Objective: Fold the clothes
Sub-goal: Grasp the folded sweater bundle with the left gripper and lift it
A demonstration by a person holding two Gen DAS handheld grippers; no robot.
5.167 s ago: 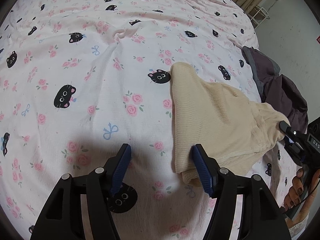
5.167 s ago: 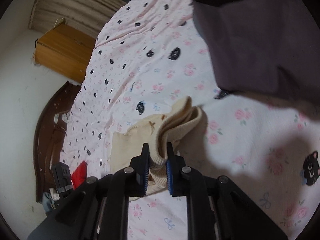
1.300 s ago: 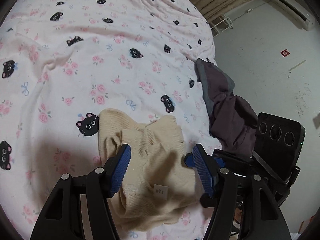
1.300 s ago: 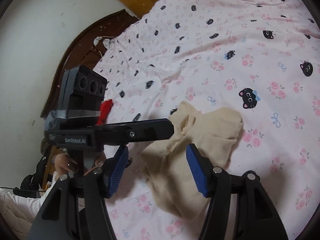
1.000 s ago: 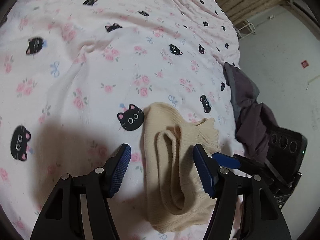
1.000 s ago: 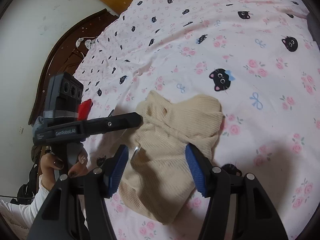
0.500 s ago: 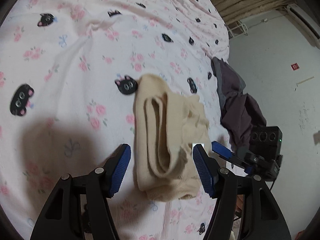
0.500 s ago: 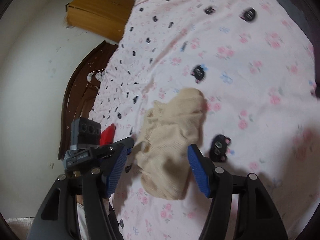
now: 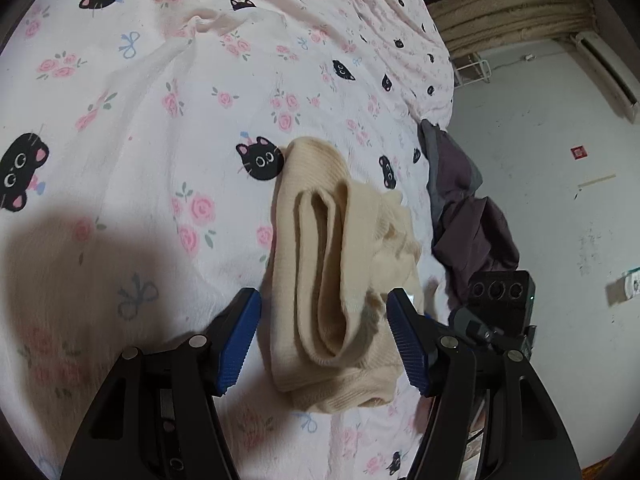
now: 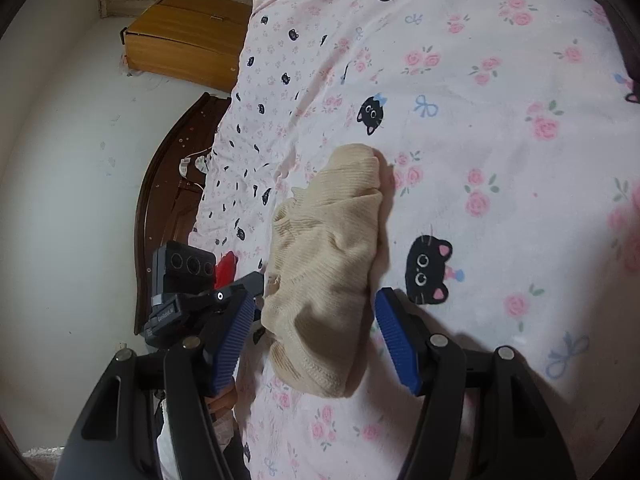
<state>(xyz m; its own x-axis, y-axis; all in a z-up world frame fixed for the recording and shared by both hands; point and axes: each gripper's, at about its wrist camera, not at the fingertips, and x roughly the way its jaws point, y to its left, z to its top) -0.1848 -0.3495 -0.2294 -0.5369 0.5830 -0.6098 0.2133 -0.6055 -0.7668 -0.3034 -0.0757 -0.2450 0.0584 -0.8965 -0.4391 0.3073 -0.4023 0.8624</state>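
Note:
A cream ribbed garment [image 9: 340,264] [image 10: 328,276] lies folded into a thick bundle on the pink cat-print bedsheet [image 9: 160,120] [image 10: 500,120]. My left gripper [image 9: 325,338] is open, its blue pads on either side of the bundle's near end, above it and not pinching it. My right gripper [image 10: 314,338] is open too and frames the same bundle from the other side. Each view shows the other gripper's body beside the garment.
A dark purple-grey garment [image 9: 464,216] lies heaped at the bed's edge near a white wall. A dark wooden headboard [image 10: 168,200], a wooden cabinet [image 10: 188,40] and something red [image 10: 226,270] sit beyond the bed. A person's hand holds the left gripper.
The right gripper let go of the garment, which now lies folded over into a bundle. Over the last second both open grippers drew back slightly and re-centred on it.

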